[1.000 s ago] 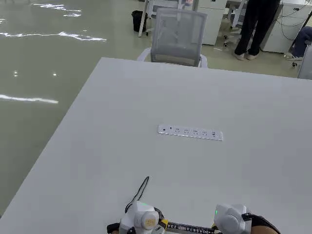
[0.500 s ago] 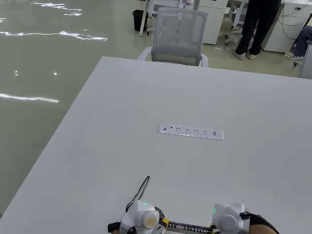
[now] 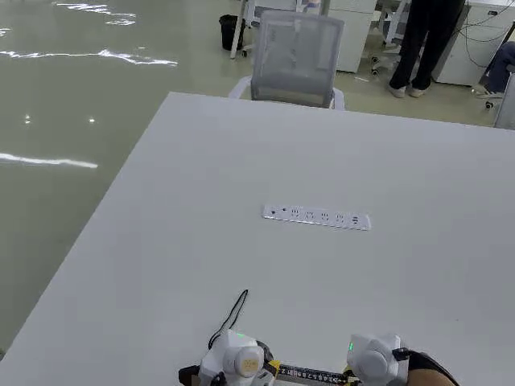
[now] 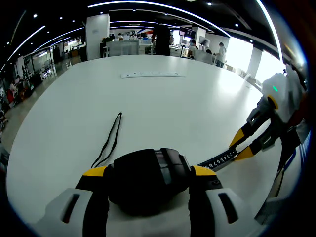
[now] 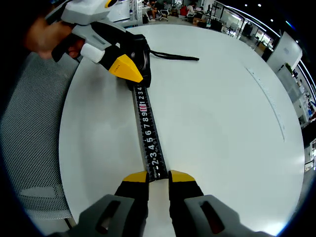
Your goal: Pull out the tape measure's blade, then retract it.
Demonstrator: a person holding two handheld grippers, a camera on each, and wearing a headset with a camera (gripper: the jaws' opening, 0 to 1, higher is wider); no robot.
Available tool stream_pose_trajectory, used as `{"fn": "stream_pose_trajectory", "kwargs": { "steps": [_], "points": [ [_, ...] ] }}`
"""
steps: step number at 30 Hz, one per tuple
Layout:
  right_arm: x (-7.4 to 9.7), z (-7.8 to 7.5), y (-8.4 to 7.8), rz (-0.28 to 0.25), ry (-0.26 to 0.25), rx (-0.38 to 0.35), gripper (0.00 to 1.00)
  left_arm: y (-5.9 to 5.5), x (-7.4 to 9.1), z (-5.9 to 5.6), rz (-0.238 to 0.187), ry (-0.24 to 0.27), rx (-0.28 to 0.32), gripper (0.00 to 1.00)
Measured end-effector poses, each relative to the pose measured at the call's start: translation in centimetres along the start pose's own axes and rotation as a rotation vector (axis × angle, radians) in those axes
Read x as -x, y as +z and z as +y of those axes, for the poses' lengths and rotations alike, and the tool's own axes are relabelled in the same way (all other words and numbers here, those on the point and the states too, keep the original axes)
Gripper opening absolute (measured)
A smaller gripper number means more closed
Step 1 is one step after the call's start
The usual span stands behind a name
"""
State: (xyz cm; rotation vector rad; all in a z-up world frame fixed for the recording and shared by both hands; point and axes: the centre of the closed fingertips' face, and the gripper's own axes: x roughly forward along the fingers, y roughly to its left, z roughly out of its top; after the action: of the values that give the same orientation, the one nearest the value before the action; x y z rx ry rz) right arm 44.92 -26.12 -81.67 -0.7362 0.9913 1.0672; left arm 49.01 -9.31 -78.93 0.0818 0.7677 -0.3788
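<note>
while left gripper (image 4: 148, 174) jaws clamp black tape measure case (image 4: 148, 190), right gripper (image 5: 158, 177) jaws pinch blade (image 5: 148, 131) tip, seemingly nearly closed; blade spans between, near table (image 3: 322, 145) edge.

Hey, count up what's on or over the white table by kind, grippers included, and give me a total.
Tape measure: 1
Power strip: 1
Grippers: 2, the left gripper and the right gripper
Total: 4
</note>
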Motion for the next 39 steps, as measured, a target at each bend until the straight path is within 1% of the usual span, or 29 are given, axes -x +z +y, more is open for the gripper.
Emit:
{"fn": "stream_pose_trajectory", "kwargs": {
  "steps": [13,23,35,39],
  "points": [
    [-0.4,0.2,0.8,-0.005,0.003,-0.001,0.14,0.0,-0.1,0.0,0.003,-0.004,0.001,0.63],
    [-0.7,0.3,1.1,-0.008,0.008,0.004,0.14,0.0,-0.1,0.0,0.003,-0.004,0.000,0.63],
    [-0.7,0.4,1.6,-0.012,0.006,0.010,0.14,0.0,-0.1,0.0,0.000,0.000,0.002,0.63],
    [-0.8,0.4,1.9,-0.014,0.005,0.013,0.14,0.0,-0.1,0.1,0.010,0.005,0.006,0.63]
  ]
}}
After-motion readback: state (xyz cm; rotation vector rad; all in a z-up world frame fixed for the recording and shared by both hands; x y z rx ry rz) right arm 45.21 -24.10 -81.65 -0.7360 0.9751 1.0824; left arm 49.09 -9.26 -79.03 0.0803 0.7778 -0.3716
